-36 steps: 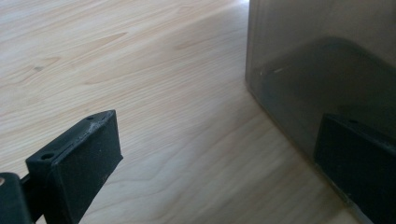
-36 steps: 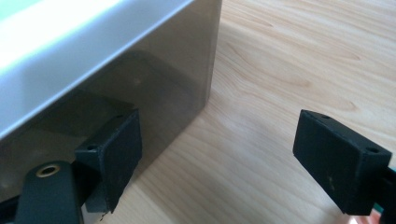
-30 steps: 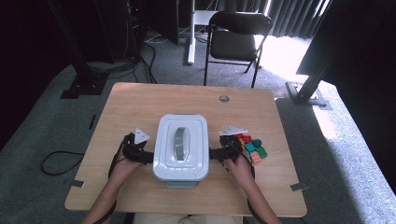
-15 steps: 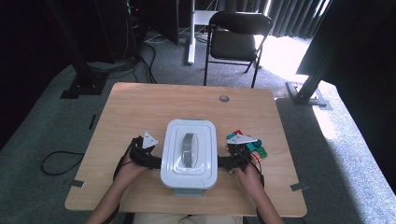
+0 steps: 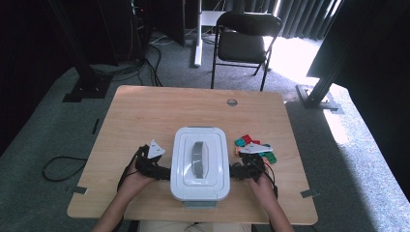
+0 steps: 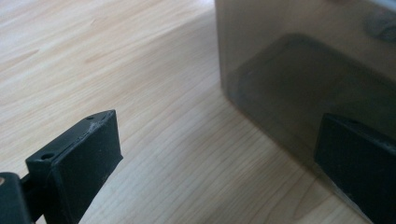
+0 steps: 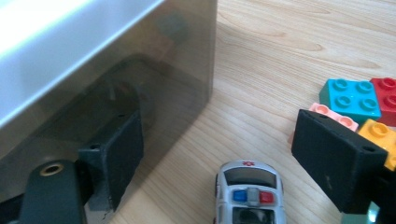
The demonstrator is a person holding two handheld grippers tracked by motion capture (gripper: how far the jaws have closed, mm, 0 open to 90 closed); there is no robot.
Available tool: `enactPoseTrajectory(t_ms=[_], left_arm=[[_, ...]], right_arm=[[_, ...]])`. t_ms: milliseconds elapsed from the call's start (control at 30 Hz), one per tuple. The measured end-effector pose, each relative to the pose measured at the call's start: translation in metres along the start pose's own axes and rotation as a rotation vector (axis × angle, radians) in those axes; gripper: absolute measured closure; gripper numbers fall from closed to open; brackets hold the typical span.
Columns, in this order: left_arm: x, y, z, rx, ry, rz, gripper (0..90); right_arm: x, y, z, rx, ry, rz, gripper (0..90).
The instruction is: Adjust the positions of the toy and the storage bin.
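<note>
lidded storage box (image 5: 200, 164) on the wooden table (image 5: 145, 111), near its front edge | left gripper (image 5: 153, 166) released, jaws spread, one against the box's left wall | right gripper (image 5: 244, 170) released (jaws wide), at the right wall | toy police car (image 7: 247, 193) between its jaws | building blocks (image 7: 357, 100) just beyond

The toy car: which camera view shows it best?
The right gripper view: the toy car lies close, between the open jaws, with its red and blue roof lights clear. In the high view the right tool covers that spot. The left gripper view faces the box wall.
</note>
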State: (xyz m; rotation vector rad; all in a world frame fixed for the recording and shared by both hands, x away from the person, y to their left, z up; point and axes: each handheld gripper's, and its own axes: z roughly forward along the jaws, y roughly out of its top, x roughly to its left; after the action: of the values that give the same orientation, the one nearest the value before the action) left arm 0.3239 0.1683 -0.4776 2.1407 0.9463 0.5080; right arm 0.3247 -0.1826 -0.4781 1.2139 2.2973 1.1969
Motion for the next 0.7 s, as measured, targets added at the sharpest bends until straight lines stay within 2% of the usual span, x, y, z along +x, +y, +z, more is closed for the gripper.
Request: enactPoseTrajectory(t_ms=[33,67,100,133,200,300,333,400,433,533,567,700], left_arm=[[0.002,-0.002,0.0,-0.032,-0.019,-0.002,1.3],[0.007,-0.005,0.0,-0.07,-0.04,-0.018,1.3],[0.011,-0.008,0.0,-0.085,-0.05,-0.044,1.3],[0.015,-0.011,0.0,-0.083,-0.033,-0.057,1.3],[0.021,-0.019,-0.002,-0.057,0.008,-0.055,1.3],[0.031,-0.03,-0.007,-0.03,-0.004,-0.096,1.3],[0.034,-0.033,-0.009,-0.012,0.002,-0.107,1.3],[0.04,-0.04,-0.014,-0.008,0.001,-0.135,1.3],[0.043,-0.043,-0.017,-0.003,-0.003,-0.149,1.3],[0.048,-0.05,-0.026,-0.008,0.017,-0.156,1.3],[0.049,-0.052,-0.029,-0.001,0.011,-0.167,1.3],[0.055,-0.057,-0.044,-0.008,0.014,-0.184,1.3]], right_arm=[[0.0,0.0,0.0,0.0,0.0,0.0,15.3],[-0.001,-0.001,0.0,-0.003,-0.002,-0.003,13.0],[-0.002,-0.001,-0.001,-0.014,0.001,-0.001,12.9],[-0.003,-0.003,-0.003,-0.038,0.004,0.002,12.9],[-0.003,-0.004,-0.004,-0.034,-0.002,-0.007,12.9],[-0.006,-0.009,-0.009,-0.037,-0.017,-0.026,13.5],[-0.008,-0.011,-0.011,-0.045,-0.011,-0.019,13.5],[-0.012,-0.015,-0.016,-0.05,-0.008,-0.017,14.2],[-0.014,-0.019,-0.021,-0.052,-0.012,-0.041,14.2],[-0.017,-0.025,-0.026,-0.051,0.002,-0.068,13.8],[-0.019,-0.028,-0.029,-0.056,0.001,-0.082,13.5],[-0.029,-0.043,-0.035,-0.038,0.041,-0.05,13.5]])
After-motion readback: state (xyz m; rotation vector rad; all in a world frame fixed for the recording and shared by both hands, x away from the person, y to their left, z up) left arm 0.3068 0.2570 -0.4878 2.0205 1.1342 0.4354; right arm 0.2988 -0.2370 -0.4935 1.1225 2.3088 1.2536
